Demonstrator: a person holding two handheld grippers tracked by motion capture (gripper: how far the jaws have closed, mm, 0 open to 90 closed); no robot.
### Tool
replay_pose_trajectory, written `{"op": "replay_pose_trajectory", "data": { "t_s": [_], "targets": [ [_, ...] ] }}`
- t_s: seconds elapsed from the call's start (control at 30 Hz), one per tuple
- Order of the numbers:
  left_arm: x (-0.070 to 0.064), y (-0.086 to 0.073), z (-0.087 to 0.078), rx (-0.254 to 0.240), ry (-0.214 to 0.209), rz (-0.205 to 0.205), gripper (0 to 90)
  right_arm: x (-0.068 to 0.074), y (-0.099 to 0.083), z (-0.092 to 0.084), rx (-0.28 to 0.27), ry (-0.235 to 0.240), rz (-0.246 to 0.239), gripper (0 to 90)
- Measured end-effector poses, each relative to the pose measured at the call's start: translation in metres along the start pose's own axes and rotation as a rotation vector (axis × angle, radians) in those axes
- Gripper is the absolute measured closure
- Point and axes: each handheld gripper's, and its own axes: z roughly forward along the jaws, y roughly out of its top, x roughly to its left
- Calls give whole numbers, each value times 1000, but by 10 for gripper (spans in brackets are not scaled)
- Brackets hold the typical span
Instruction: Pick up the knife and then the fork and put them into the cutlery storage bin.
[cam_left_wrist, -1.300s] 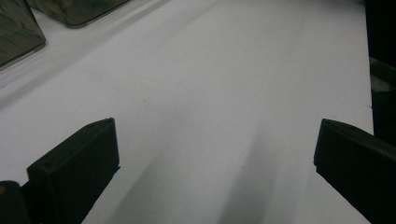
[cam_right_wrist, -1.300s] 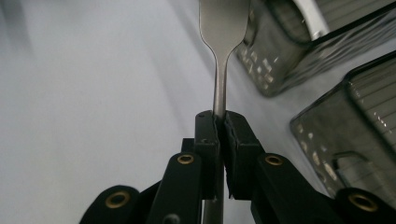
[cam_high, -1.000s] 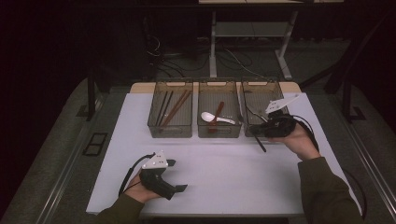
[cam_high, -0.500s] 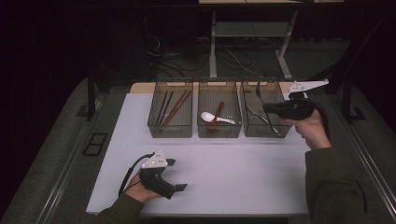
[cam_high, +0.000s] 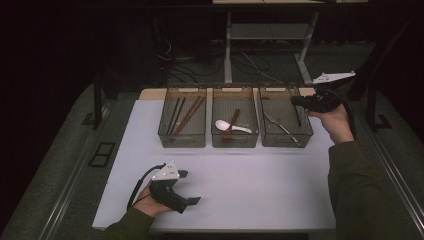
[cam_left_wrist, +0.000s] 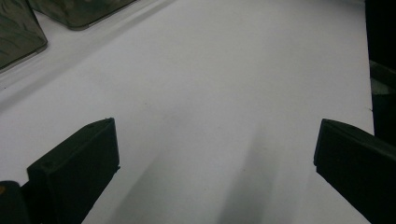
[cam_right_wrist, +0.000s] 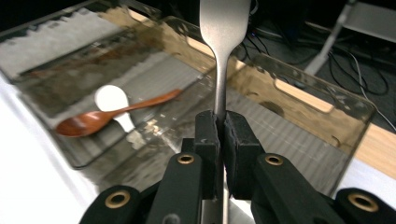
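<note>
My right gripper (cam_right_wrist: 220, 126) is shut on the thin neck of a silver metal utensil (cam_right_wrist: 223, 28), whose wide end sticks up past the jaws. In the high view this right gripper (cam_high: 296, 102) hangs over the far right corner of the right bin (cam_high: 306, 136), pointing left. Another metal utensil (cam_high: 280, 126) lies in that bin. The middle bin (cam_high: 235, 143) holds a wooden spoon (cam_right_wrist: 109, 112) and a white spoon (cam_right_wrist: 112, 100). My left gripper (cam_high: 189, 187) rests on the white table top near the front edge. Its jaws stand wide apart with nothing between them, as the left gripper view (cam_left_wrist: 215, 154) shows.
The left bin (cam_high: 182, 142) holds several dark and brown chopsticks. All three smoky bins stand in a row at the back of the white table top (cam_high: 250, 185). Table legs and cables lie on the dark floor beyond.
My right hand has lifted and drawn back to the right from over the right bin, with the metal utensil still in its jaws. The left hand has stayed put.
</note>
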Motion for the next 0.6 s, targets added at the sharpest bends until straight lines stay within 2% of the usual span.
{"op": "replay_pose_trajectory", "data": {
  "t_s": [0.17, 0.47, 0.6],
  "targets": [
    [-1, 0, 0, 0, -1, -3, 0, -7, -8, 16, 80, -41, 8, 841],
    [3, 0, 0, -1, 12, 12, 0, -12, -25, 36, 220, -60, 42, 840],
    [8, 0, 1, -9, 14, 16, 0, -14, -31, 43, 273, -80, 41, 840]
  ]
}}
